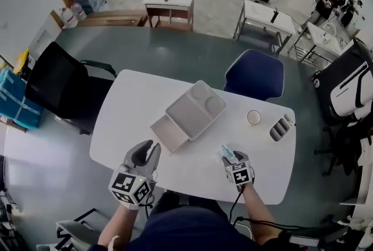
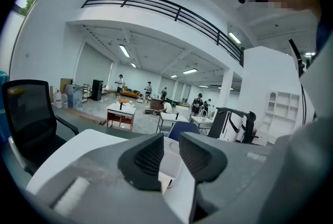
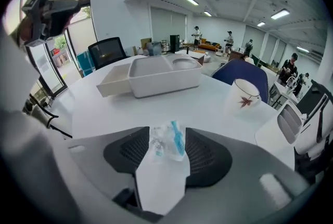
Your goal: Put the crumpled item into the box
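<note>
a: where's the crumpled item (image 3: 165, 141) right now?
b: lying on the desk (image 1: 134, 104), near right, between the jaws of the right hand-held gripper (image 3: 167, 153). those jaws stand wide apart. the pads frame it but don't look to be pressing on it.
a: and the box (image 1: 195, 109)?
b: further out and to the left, well apart from the item, with a shallow tray (image 1: 169, 133) against its near-left side.
a: so what could spoil the pick?
b: the item looks like thin clear wrapper, light and springy. if the jaws close off-centre, i'd expect it to squirt out, or get pinched by one corner and slip on the way over. going too low could scrape the pads on the desk.
a: anything in the path?
b: a cup (image 3: 244, 95) stands far right, off the line to the box, so there's little risk unless the swing goes wide. letting go short could land the item in the tray instead of the box.
a: the left hand-held gripper (image 2: 170, 153)?
b: near left, jaws slightly apart, nothing between them.
</note>
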A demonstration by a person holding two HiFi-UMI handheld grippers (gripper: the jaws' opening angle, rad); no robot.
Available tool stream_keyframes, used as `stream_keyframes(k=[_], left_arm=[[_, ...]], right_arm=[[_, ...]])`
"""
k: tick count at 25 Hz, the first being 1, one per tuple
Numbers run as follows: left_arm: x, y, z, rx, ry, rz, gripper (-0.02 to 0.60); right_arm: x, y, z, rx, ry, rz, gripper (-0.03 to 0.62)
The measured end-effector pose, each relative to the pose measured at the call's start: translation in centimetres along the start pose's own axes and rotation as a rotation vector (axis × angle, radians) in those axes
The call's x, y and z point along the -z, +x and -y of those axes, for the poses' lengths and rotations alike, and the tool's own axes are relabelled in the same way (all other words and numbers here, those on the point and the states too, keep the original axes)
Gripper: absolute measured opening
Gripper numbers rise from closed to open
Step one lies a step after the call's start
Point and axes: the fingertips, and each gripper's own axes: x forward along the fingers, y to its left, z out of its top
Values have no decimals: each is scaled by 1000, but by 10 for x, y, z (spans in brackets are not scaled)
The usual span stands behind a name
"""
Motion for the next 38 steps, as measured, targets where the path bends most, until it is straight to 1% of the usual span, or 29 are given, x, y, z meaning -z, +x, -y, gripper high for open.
stream_keyframes(k=[3,6,10,13,16,18,25,32,38], left_arm=[[0,-5,-7,-25,-6,-1,103],[1,-11,-14,-45,-12,-3,103],[1,-13,-16,-54,-16,-3,103],[1,-13,-17,-50,-15,-4,101],[2,-14,-19,-47,-17,-5,101],[3,-15,-19,-46,-19,-6,103],[2,-20,-13,-37,-23,2,101],[2,-31,-9,-44,-29,17,103],[2,-47,-10,-58,-35,35,101]], right_arm=[[7,12,-1,-7,-6,-43,204],[12,16,-3,-1,-13,-85,160],[21,23,-2,6,-14,-117,132],[22,23,-2,15,-16,-129,66],[24,25,0,22,-10,-125,35],[24,24,1,25,-2,-110,18],[8,5,-1,39,22,-45,12],[-27,-18,-5,45,6,48,9],[-69,-42,-23,14,-18,155,9]])
